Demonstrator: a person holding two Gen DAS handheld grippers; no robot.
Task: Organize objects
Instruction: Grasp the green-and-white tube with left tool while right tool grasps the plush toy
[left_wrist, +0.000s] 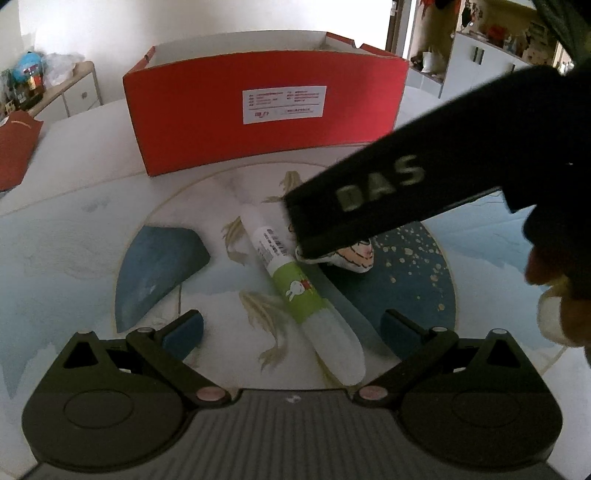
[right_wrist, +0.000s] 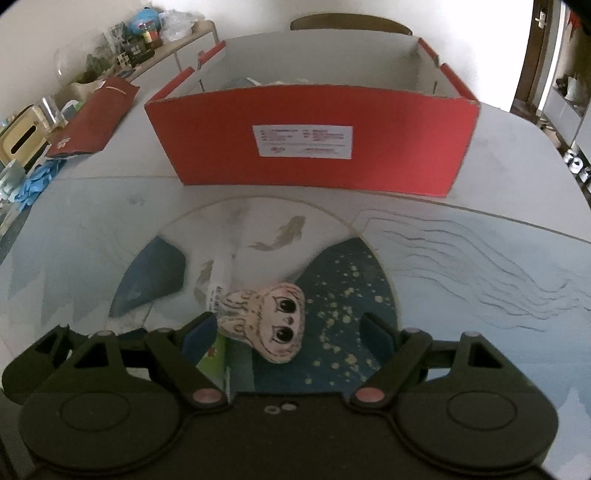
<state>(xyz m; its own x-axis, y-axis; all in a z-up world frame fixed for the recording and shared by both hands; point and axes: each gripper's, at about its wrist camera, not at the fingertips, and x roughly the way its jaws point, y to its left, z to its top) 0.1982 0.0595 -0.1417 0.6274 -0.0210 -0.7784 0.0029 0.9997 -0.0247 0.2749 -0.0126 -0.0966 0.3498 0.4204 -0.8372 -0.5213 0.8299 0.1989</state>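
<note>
Lying on the patterned table mat (left_wrist: 92, 236), from the left: a blue wedge-shaped piece (left_wrist: 159, 269), then a white tube with a green rabbit label (left_wrist: 295, 284) between the spread, empty fingers of the left gripper (left_wrist: 293, 328). Just right, touching the tube, a small doll head (right_wrist: 266, 325) sits between the right gripper's (right_wrist: 286, 334) released fingers. Behind stands the red box (right_wrist: 314, 136)

Counter (right_wrist: 480, 177) wears painted mat (right_wrist: 461, 258) with fish and waves. Dark red paper bag (right_wrist: 92, 118) lies flat at far left edge. Blue gloves (right_wrist: 37, 182) bunched near it. Low cabinet (left_wrist: 74, 92) behind holds colorful clutter. White shelves (left_wrist: 480, 55) at right.
</note>
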